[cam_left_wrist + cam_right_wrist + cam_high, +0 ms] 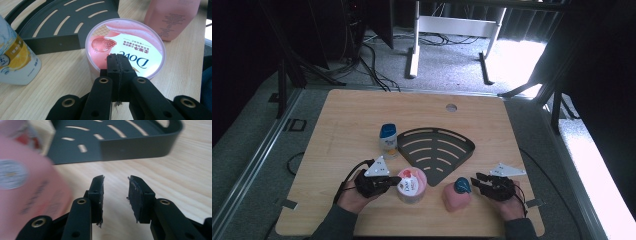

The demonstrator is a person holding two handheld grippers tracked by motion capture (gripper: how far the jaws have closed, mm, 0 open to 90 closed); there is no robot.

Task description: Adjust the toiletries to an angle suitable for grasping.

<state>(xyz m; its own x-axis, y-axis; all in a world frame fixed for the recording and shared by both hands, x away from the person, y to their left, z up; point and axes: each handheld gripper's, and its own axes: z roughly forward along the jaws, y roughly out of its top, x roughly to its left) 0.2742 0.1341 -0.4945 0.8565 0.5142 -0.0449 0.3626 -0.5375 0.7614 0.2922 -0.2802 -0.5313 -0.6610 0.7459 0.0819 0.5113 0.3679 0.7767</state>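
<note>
A pink round Dove tub (412,186) with a printed lid (130,42) stands near the table's front edge. My left gripper (393,181) is shut, its jaws pressed together with nothing between them. Its tips (117,58) lie over the near edge of the lid. To the tub's right stands a pink bottle (456,196) with a teal cap (462,186). My right gripper (475,181) sits just right of that bottle, jaws open and empty (115,182). The bottle (25,195) is a blur at the left of the right gripper view.
A black slotted corner shelf (464,145) lies flat behind the tub and bottle, its straight wall (55,43) close to the tub. A white bottle with a blue cap (388,141) stands left of the shelf. The wooden table (362,115) has bare room further back.
</note>
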